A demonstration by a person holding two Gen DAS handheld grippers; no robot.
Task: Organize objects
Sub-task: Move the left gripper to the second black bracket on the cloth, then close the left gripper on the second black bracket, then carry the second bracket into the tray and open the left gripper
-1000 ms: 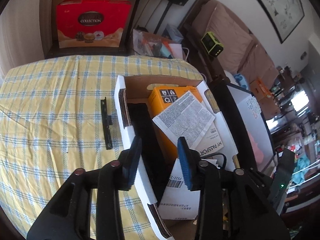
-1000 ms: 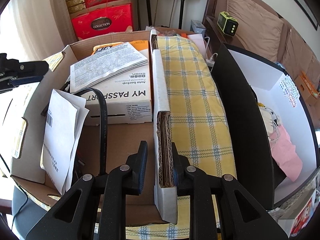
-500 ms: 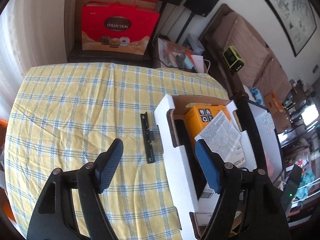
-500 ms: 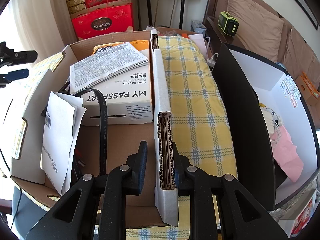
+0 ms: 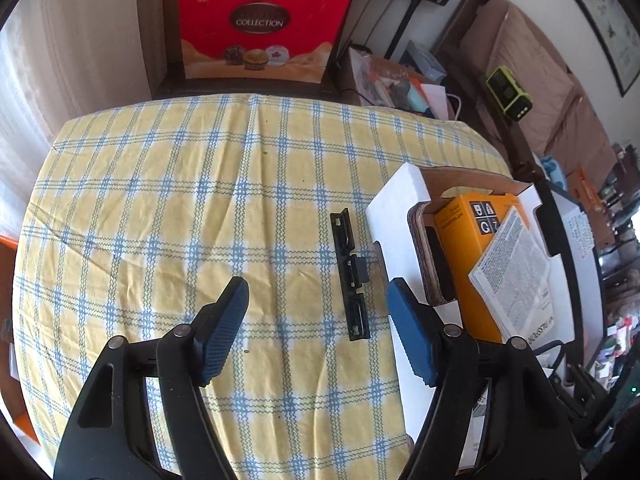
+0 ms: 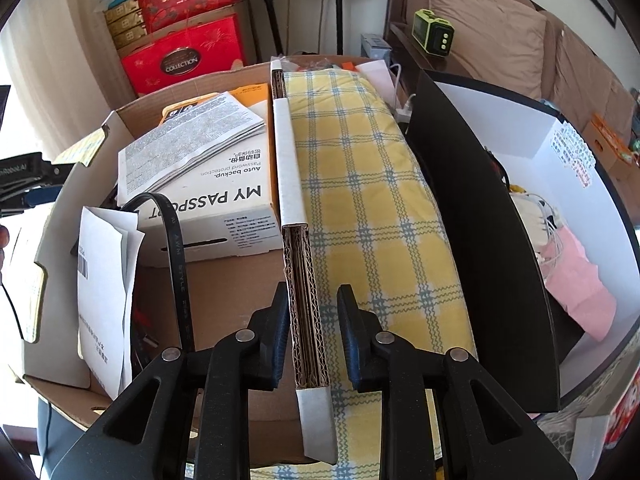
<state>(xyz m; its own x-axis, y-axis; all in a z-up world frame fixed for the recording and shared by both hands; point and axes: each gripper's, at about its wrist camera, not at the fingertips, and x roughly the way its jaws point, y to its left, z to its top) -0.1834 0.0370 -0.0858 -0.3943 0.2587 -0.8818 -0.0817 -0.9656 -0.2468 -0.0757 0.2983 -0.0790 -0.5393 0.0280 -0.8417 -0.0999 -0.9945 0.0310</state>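
A cardboard box [image 5: 394, 224] stands on the right side of the yellow checked tablecloth [image 5: 180, 208]. It holds an orange and white "My Passport" box [image 6: 216, 208], a printed leaflet [image 6: 188, 148], a black cable [image 6: 176, 248] and a white paper [image 6: 104, 280]. A black plastic strip [image 5: 350, 276] lies on the cloth just left of the box. My left gripper [image 5: 318, 332] is open above the cloth, the strip between and ahead of its fingers. My right gripper [image 6: 312, 336] straddles the box's right wall [image 6: 304, 304], with small gaps on both sides.
A red gift bag [image 5: 260, 28] stands behind the table. A black-sided white bin [image 6: 520, 208] with pink items sits right of the table. A sofa with a green device [image 6: 434, 32] lies beyond. The table's right edge is close beside the box.
My left gripper has moved left, out from over the box to above the cloth near the strip, and opened wider. My right gripper has loosened slightly on the box wall.
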